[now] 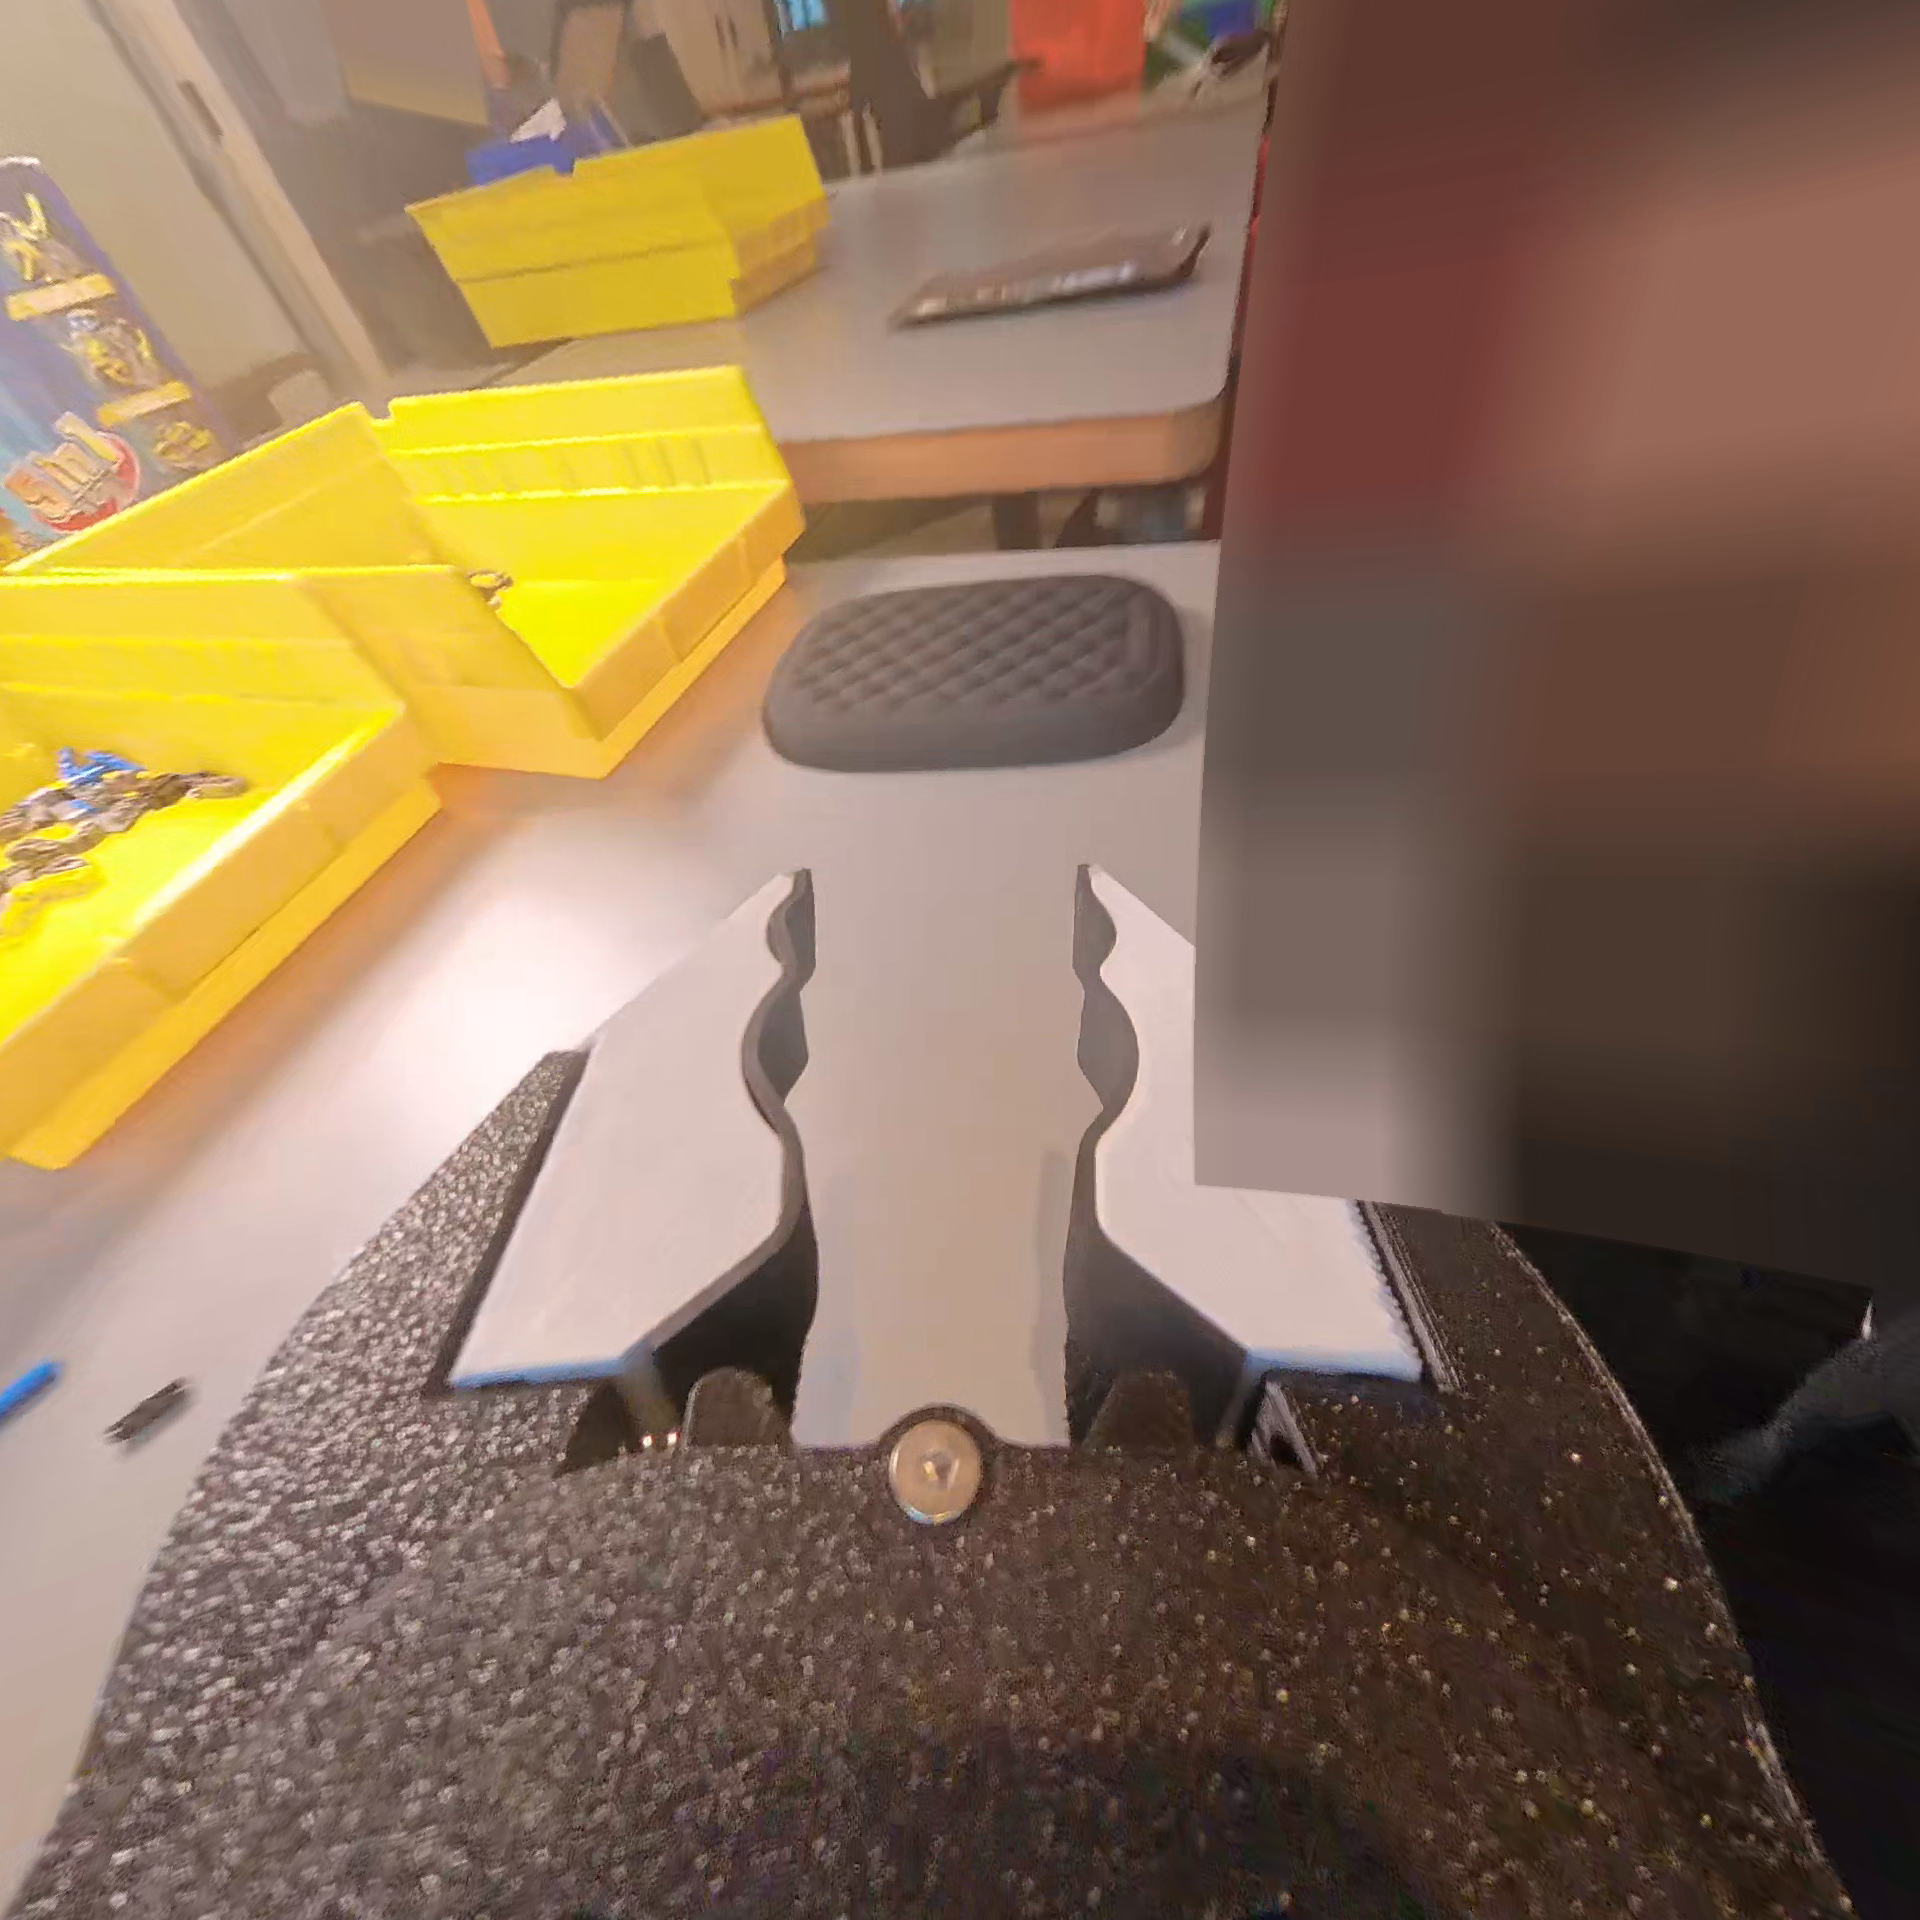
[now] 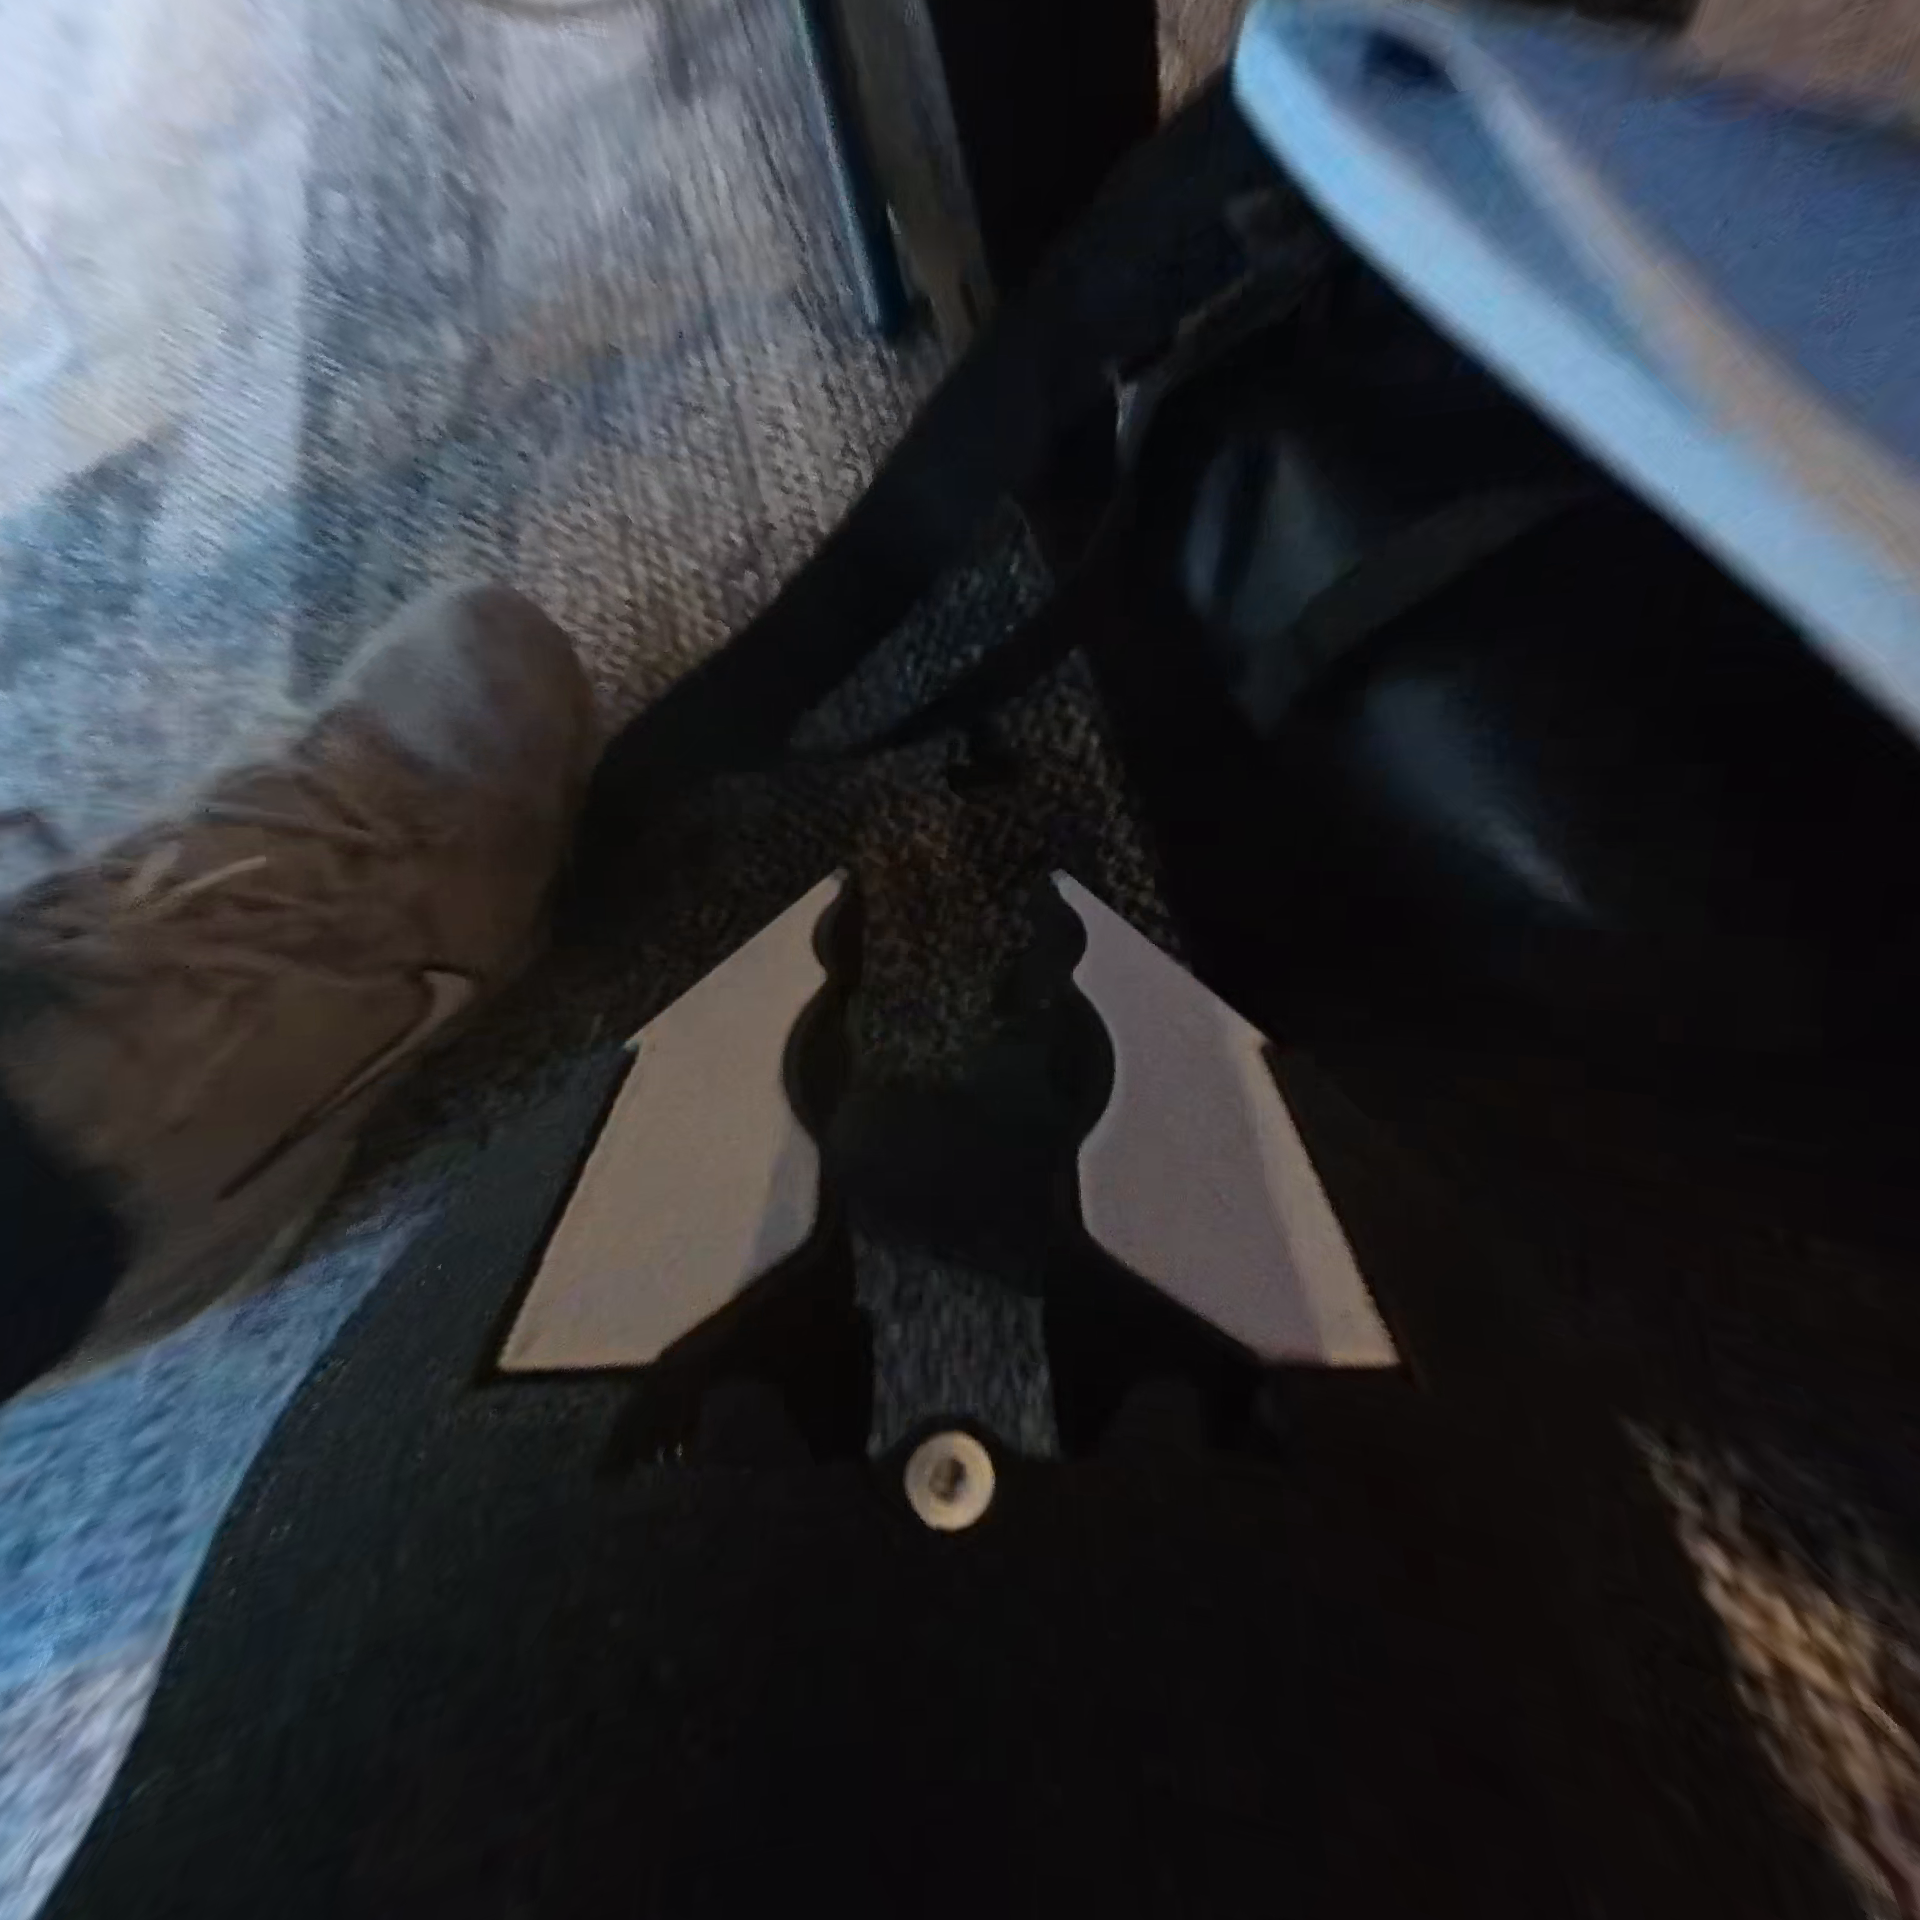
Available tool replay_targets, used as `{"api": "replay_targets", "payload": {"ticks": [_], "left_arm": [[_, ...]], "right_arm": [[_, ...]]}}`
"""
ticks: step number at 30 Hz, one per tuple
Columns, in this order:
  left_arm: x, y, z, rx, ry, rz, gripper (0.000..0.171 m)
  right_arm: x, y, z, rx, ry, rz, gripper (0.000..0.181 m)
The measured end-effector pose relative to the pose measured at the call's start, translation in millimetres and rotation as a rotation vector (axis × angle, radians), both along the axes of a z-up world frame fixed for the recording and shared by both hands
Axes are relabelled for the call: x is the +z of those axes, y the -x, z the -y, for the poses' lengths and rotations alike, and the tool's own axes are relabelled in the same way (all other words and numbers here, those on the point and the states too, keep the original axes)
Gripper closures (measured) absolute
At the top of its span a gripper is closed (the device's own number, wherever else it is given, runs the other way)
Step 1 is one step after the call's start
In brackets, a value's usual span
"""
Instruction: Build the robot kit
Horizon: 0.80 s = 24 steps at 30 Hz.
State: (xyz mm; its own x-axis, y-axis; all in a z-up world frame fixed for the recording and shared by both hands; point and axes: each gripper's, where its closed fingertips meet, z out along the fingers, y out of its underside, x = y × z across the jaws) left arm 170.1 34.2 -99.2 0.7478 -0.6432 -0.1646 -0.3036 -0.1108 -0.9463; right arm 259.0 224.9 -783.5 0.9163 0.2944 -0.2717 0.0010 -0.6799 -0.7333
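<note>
Left gripper [image 1: 943, 883] sits over the grey table [image 1: 644, 935] with its wavy-edged, white-topped fingers [image 1: 665, 1164] spread apart and nothing between them; the body behind them is a grainy, speckled black. Off to its left on the tabletop are a small blue stick [image 1: 26, 1387] and a little black piece [image 1: 151, 1410]. Further left, a yellow plastic bin [image 1: 208, 914] holds a jumble of small dark and blue parts [image 1: 94, 810]. Past the fingertips lies a black quilted pad [image 1: 971, 670] with rounded corners, beside another yellow bin [image 1: 582, 582]. Beyond that, a second table [image 1: 987, 364] carries more yellow bins [image 1: 623, 249] and a flat dark slab [image 1: 1049, 275].

Right gripper [image 2: 948, 883] points down at blurry blue-grey woven carpet [image 2: 312, 364]. Fingers look nearly closed with just a narrow gap, gripping nothing. A tan shoe [image 2: 312, 883] is at left, with a black chair base [image 2: 1351, 831] and a light blue curved edge [image 2: 1610, 312] farther out.
</note>
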Motion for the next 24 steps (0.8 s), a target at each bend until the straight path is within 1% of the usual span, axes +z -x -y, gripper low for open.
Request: {"api": "replay_targets", "payload": {"ticks": [1, 5, 7, 9, 10, 11, 12, 14, 15, 19, 21, 24], "left_arm": [[-3, 4, -3, 0.017, 0.006, -0.024, 0.124], [-13, 17, -17, 0.081, 0.027, -0.098, 0.123], [-19, 17, -23, 0.088, 0.044, -0.137, 0.123], [-29, 17, -29, 0.088, 0.067, -0.181, 0.123], [-34, 16, -32, 0.087, 0.078, -0.195, 0.123], [-38, 15, -35, 0.086, 0.087, -0.2, 0.123], [-41, 13, -37, 0.083, 0.095, -0.199, 0.123], [-45, 9, -40, 0.076, 0.099, -0.199, 0.123], [-46, 8, -41, 0.072, 0.098, -0.2, 0.123], [-47, 6, -38, 0.068, 0.092, -0.201, 0.124], [-45, 6, -34, 0.064, 0.085, -0.197, 0.124], [-38, 7, -27, 0.06, 0.07, -0.166, 0.125]], "right_arm": [[-15, 7, -11, -0.002, 0.009, 0.023, 0.148], [-59, 35, -44, 0.071, 0.056, 0.102, 0.146], [-73, 38, -58, 0.077, 0.066, 0.136, 0.145], [-90, 33, -68, 0.079, 0.109, 0.203, 0.145], [-91, 34, -72, 0.08, 0.101, 0.211, 0.152], [-92, 40, -75, 0.101, 0.083, 0.215, 0.149], [-93, 41, -76, 0.114, 0.066, 0.263, 0.15], [-94, 40, -77, 0.11, 0.045, 0.297, 0.153], [-94, 38, -77, 0.1, 0.046, 0.299, 0.158], [-92, 34, -67, 0.114, 0.049, 0.314, 0.158], [-85, 27, -55, 0.09, 0.037, 0.283, 0.158], [-56, 16, -26, 0.039, 0.0, 0.149, 0.157]]}}
